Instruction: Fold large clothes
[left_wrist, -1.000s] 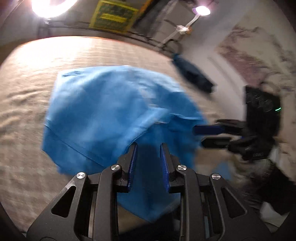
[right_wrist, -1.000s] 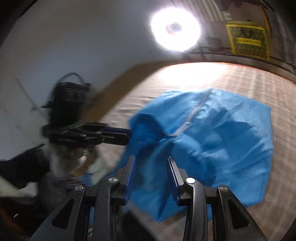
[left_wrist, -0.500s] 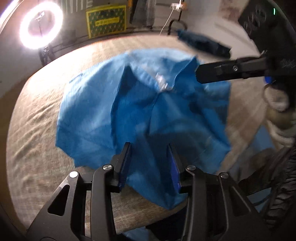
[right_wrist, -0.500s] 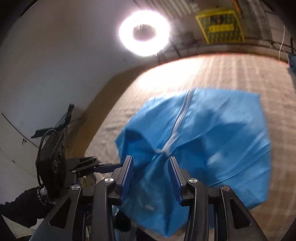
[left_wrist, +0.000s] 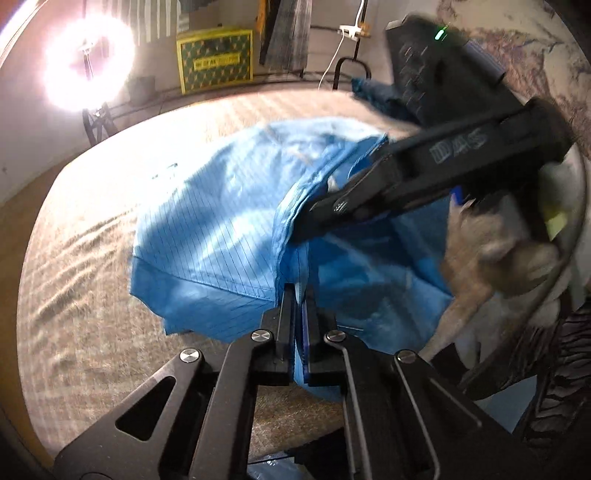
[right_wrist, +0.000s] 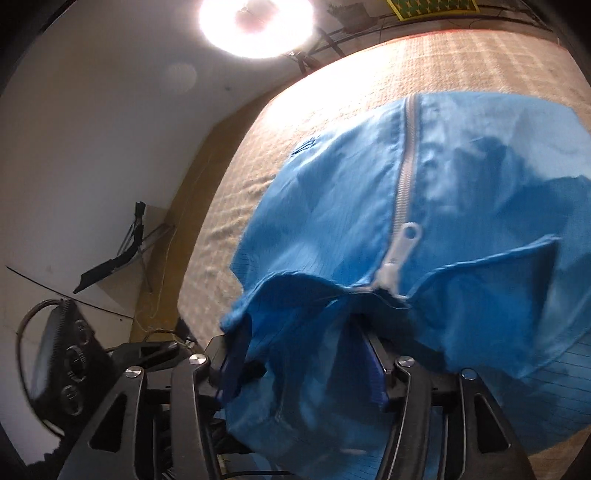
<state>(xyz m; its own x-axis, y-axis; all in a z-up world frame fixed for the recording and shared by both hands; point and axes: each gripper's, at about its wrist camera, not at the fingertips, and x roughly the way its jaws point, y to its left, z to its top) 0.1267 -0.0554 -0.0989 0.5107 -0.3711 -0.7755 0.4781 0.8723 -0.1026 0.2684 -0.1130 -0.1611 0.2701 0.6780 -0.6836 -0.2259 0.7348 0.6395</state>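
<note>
Left gripper (left_wrist: 300, 295): jaws pressed together, pinching a fold of the blue garment (left_wrist: 221, 236) right at the tips. From this pinch, cloth spreading forward and to the left over the beige bedspread (left_wrist: 85, 277), with a hem line running just left of the tips. Ahead and to the right, above the cloth, the right gripper (left_wrist: 306, 221), its black body crossing the view, tip touching the raised fold of the garment.

Right gripper (right_wrist: 306, 354): jaws spread apart, blue garment (right_wrist: 461, 206) draped over and between the fingers (right_wrist: 373, 373), so that the tips are mostly hidden; no pinch visible. Just ahead of the fingers, the white zipper pull (right_wrist: 400, 245), and beyond it the zipper (right_wrist: 406, 155) running away along the cloth. Farther on, bedspread (right_wrist: 443, 62) past the far edge of the garment. Farthest, a bright ring light (right_wrist: 256, 22), up and to the left.
</note>
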